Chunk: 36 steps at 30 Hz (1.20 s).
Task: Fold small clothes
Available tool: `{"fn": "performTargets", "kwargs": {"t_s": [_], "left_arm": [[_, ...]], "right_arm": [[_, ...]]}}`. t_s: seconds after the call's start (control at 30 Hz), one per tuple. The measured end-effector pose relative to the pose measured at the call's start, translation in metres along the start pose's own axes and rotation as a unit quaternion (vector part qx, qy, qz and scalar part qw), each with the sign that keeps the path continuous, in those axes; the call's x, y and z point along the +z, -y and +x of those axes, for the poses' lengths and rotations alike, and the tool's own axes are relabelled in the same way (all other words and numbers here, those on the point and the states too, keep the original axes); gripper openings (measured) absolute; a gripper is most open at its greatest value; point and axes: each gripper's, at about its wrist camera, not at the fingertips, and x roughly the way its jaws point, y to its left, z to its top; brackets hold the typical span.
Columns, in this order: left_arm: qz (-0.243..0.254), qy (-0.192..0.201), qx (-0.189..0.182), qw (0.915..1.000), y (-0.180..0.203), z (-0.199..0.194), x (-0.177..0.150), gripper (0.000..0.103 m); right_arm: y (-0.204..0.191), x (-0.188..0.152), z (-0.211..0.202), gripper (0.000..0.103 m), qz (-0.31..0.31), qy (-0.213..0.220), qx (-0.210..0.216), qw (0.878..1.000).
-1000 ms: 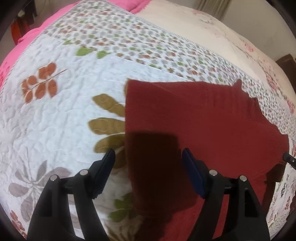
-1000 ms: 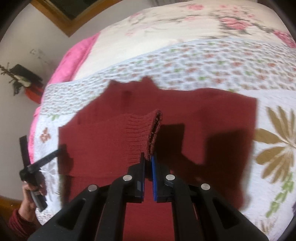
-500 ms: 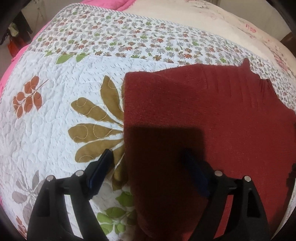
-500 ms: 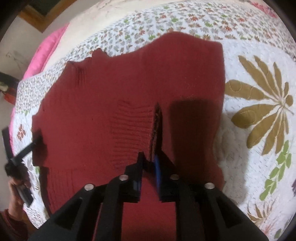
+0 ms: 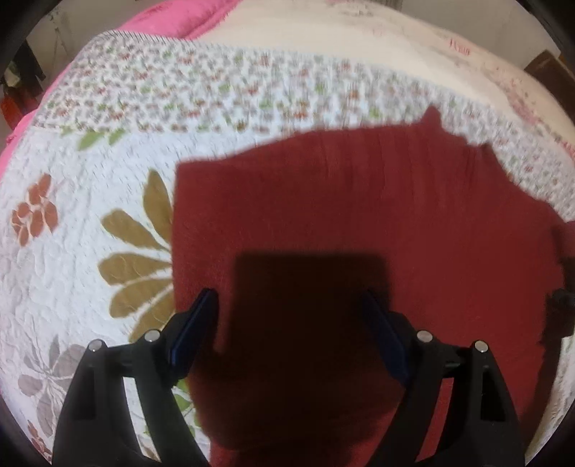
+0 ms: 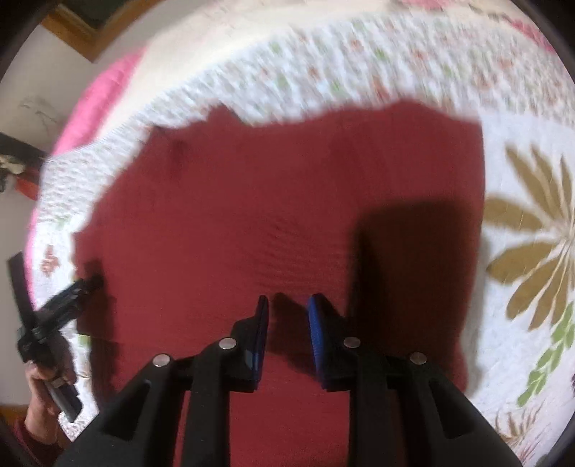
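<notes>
A dark red knitted sweater [image 5: 359,201] lies flat on the flowered quilt [image 5: 90,233], its folded sleeve resting on the body. My left gripper [image 5: 289,298] hovers open and wide over the sweater's near left part, casting a square shadow on it. In the right wrist view the sweater [image 6: 287,179] fills the middle. My right gripper [image 6: 290,301] is open just above it, with nothing between its blue pads. The left gripper [image 6: 86,283] shows there at the sweater's left edge, held by a hand [image 6: 39,380].
The quilt [image 6: 521,233] runs past the sweater on both sides, with large olive leaf prints. A pink blanket [image 5: 172,18] and a cream floral cover [image 5: 359,43] lie beyond it. A wooden frame [image 6: 72,21] and dark objects stand by the wall at the far left.
My right gripper has opened and let go of the ribbed sleeve cuff, which now lies flat on the sweater. My left gripper has shifted right, further over the sweater, and is still open.
</notes>
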Motion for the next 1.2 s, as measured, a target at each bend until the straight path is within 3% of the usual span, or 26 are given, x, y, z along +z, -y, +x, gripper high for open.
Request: {"fn": "performTargets", "kwargs": {"t_s": [0.13,0.3,0.33,0.43,0.6,0.9,1.2], "left_arm": [[0.024,0.001,0.008,0.9997,0.007,0.007,-0.003,0.085],[0.019,-0.002,-0.002,0.9998,0.005,-0.001,-0.001,0.083],[0.015,-0.003,-0.005,0.9999,0.001,-0.009,-0.001,0.083],[0.000,0.015,-0.028,0.9995,-0.016,-0.046,-0.013,0.084],[-0.020,0.007,-0.027,0.9994,-0.056,-0.088,-0.076,0.086],[-0.013,-0.068,-0.028,0.9972,-0.078,-0.118,-0.204,0.086],[-0.014,-0.109,-0.025,0.9936,-0.090,-0.119,-0.268,0.086]], "right_arm": [[0.010,-0.008,0.014,0.022,0.015,0.007,0.012,1.000],[-0.008,-0.008,0.011,0.023,-0.023,0.004,-0.032,0.999],[-0.010,-0.010,0.003,0.026,-0.022,0.008,-0.028,0.999],[-0.013,-0.028,-0.036,0.055,-0.028,0.047,-0.001,0.998],[-0.002,-0.095,-0.071,0.056,-0.053,0.043,0.004,0.998],[0.041,-0.218,-0.088,0.057,0.002,-0.014,0.006,1.000],[0.064,-0.289,-0.085,0.062,0.025,-0.053,-0.009,0.998]]}}
